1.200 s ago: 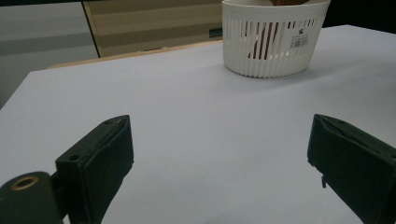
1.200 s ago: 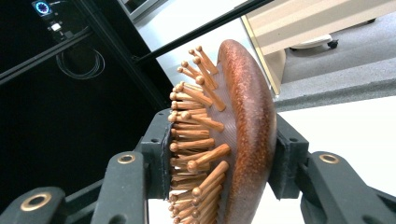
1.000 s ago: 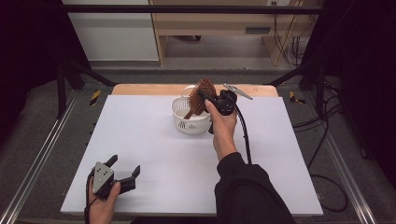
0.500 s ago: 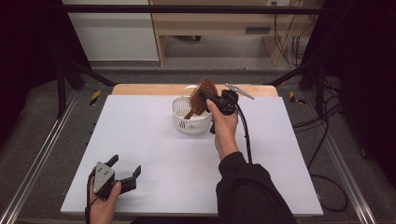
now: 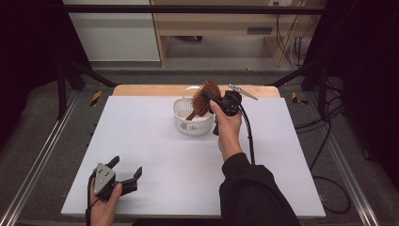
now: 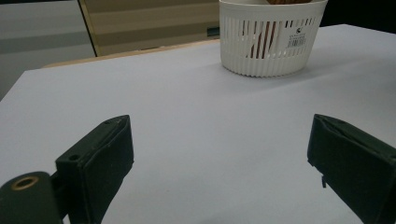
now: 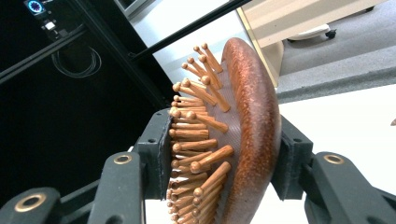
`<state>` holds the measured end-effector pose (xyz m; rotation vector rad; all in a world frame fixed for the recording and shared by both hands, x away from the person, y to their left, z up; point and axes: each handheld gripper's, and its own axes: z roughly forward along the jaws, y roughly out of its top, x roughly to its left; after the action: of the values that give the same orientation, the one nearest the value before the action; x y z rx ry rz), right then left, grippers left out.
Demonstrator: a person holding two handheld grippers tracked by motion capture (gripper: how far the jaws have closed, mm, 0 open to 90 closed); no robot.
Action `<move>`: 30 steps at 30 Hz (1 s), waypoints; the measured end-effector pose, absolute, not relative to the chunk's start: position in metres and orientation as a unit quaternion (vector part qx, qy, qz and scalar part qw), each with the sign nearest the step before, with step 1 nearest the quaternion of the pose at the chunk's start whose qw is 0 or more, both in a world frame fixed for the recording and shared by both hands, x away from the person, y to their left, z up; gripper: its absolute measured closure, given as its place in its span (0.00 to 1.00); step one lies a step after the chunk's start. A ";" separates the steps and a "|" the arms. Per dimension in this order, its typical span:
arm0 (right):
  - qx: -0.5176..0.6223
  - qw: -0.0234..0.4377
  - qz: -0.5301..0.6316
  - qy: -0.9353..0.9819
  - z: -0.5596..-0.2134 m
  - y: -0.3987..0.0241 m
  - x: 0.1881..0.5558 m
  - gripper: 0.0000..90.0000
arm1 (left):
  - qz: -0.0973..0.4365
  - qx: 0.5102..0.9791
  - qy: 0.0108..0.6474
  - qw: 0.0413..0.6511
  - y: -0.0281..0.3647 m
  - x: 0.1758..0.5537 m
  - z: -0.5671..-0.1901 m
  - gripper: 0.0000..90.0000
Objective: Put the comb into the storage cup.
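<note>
With the right gripper [image 5: 212, 100], pinching the brush [image 5: 205, 96] across its head: one pad on the pin side, the other on the rounded wooden back, narrow and gripping. Just having been easing the jaws apart a touch, with the brush between them and both pads seemingly on it. Holding the brush upright over the basket [image 5: 188, 125], head above the rim, handle [image 5: 192, 115] angling down inside. Judging the step as lowering the brush into the basket, close to letting go, though lifting it out cannot be ruled out. For a drop-off, needing a short descent until the handle is bearing on the bottom, then opening wider and backing away without catching the pins on a pad. Watching for the light basket tipping or sliding if the head is leaning hard on the rim.

Inside the basket, seeing through the slats just the brown handle; not telling whether anything else is lying at the bottom. Standing near the far edge of the white table [image 5: 164, 160], upright, well apart from the other hand.

At the near left corner, resting the left gripper [image 5: 126, 165] low over the table, jaws spread wide, holding nothing, pointing toward the basket.
</note>
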<state>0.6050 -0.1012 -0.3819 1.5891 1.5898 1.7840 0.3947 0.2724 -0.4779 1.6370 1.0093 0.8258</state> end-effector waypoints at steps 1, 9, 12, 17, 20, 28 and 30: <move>0.549 0.136 0.616 0.549 -0.383 -0.102 0.605 0.54 | 0.342 0.677 0.417 0.501 0.272 0.395 -0.478 0.08; 0.552 0.131 0.616 0.546 -0.384 -0.106 0.604 0.54 | 0.341 0.677 0.418 0.501 0.272 0.395 -0.478 0.08; 0.555 0.131 0.615 0.545 -0.385 -0.106 0.605 0.54 | 0.340 0.677 0.418 0.502 0.272 0.395 -0.479 0.08; 0.555 0.134 0.614 0.545 -0.386 -0.107 0.605 0.53 | 0.339 0.675 0.420 0.503 0.273 0.395 -0.478 0.08; 0.556 0.134 0.614 0.545 -0.387 -0.109 0.605 0.53 | 0.338 0.675 0.421 0.504 0.273 0.395 -0.478 0.08; 0.563 0.131 0.613 0.539 -0.389 -0.112 0.605 0.52 | 0.337 0.675 0.421 0.504 0.273 0.395 -0.479 0.08; 0.563 0.131 0.613 0.539 -0.390 -0.113 0.605 0.52 | 0.336 0.675 0.421 0.504 0.273 0.395 -0.479 0.08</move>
<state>0.6049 -0.1129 -0.3900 1.6350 1.5647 1.7783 0.3952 0.2732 -0.4787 1.6286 1.0172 0.8108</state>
